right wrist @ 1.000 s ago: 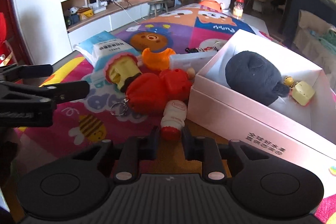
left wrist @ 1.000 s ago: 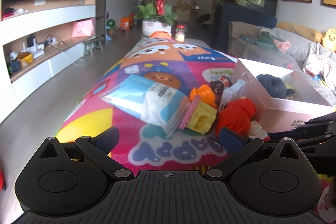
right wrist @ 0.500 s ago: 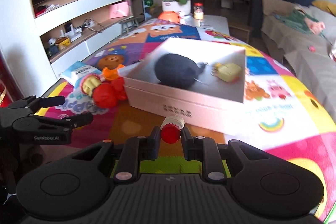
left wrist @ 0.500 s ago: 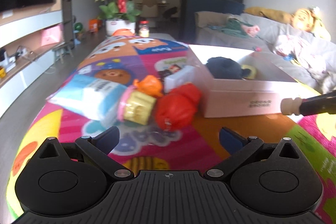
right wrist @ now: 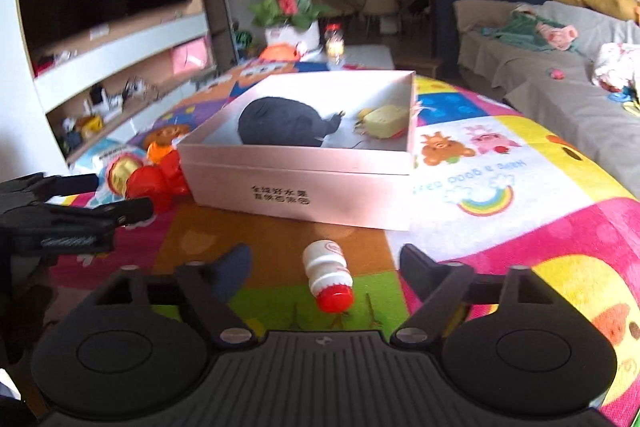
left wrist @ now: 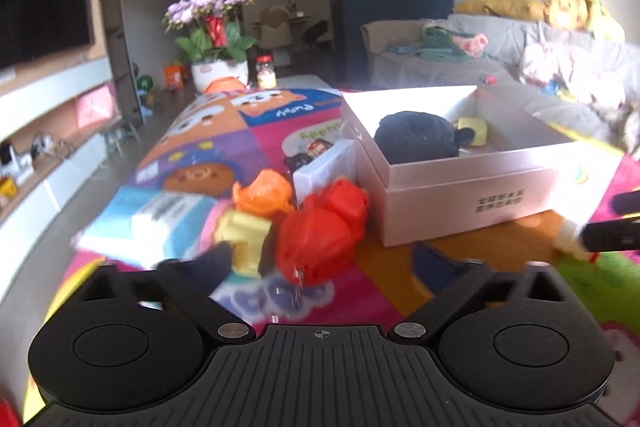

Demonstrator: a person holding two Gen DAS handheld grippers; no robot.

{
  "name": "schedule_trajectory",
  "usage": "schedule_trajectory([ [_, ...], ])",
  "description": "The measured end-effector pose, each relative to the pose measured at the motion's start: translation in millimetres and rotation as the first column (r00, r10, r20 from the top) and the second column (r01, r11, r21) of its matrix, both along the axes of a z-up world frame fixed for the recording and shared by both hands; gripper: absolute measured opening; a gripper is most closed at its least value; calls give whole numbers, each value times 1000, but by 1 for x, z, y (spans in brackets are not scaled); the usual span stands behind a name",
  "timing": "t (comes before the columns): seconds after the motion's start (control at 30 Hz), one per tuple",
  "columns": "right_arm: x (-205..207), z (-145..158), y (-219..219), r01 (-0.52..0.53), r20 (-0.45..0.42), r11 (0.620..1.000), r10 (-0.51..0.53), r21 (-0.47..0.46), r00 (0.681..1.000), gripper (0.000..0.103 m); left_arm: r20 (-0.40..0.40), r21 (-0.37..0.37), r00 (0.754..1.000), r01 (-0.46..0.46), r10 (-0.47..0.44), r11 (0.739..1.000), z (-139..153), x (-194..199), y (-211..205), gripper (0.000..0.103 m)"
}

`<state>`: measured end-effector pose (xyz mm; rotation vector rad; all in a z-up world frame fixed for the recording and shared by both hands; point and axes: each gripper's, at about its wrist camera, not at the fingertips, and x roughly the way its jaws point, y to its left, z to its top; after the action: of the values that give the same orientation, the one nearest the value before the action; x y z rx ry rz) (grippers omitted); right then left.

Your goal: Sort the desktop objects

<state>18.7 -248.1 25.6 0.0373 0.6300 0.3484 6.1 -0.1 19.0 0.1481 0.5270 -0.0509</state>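
A small white bottle with a red cap [right wrist: 329, 277] lies on the colourful mat between the spread fingers of my right gripper [right wrist: 324, 265], which is open and not touching it. A pink box [right wrist: 304, 183] behind it holds a dark plush [right wrist: 284, 123] and a pale yellow toy [right wrist: 386, 121]. My left gripper [left wrist: 320, 265] is open and empty, just in front of a red toy [left wrist: 320, 239]. A yellow toy [left wrist: 244, 239], an orange toy [left wrist: 264, 193], a white case [left wrist: 326, 169] and a blue tissue pack [left wrist: 148, 223] lie left of the box [left wrist: 460, 195].
A flower pot [left wrist: 216, 71] and a small jar [left wrist: 266, 77] stand at the far end of the table. A sofa [right wrist: 560, 75] runs along the right side. TV shelves [right wrist: 112, 67] are on the left. My left gripper shows in the right wrist view [right wrist: 76, 211].
My right gripper has opened and let go of the white bottle, which now lies on the mat in front of the box. My left gripper has moved closer to the red toy.
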Motion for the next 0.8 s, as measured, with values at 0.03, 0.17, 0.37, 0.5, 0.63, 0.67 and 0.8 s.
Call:
schedule_trajectory([
  [0.03,-2,-2,-3,11,4,1000,-11,12,1000,89,-11,31,1000,9,-9,999,-3,7,-4,69],
  [0.17,-4,-14,-9,42,-11,998,-42,53,999,98,-15,134,1000,17,-15,991,-13,26,-14,71],
  [0.37,0,-15,-17,60,-30,992,-57,109,998,103,-17,210,1000,24,-21,977,-14,18,-13,56],
  [0.5,5,-18,-22,92,-66,986,-84,142,994,103,-17,218,997,71,-69,973,-9,-14,-14,56],
  [0.63,8,-20,-24,105,-87,983,-92,153,992,103,-63,59,979,199,-196,978,5,-40,-16,56],
  [0.67,8,-21,-24,105,-87,983,-93,151,992,103,-59,39,971,233,-230,972,6,-44,-19,56],
  [0.8,8,-21,-22,109,-84,984,-98,140,992,103,-35,31,957,289,-288,957,2,-47,-37,65],
])
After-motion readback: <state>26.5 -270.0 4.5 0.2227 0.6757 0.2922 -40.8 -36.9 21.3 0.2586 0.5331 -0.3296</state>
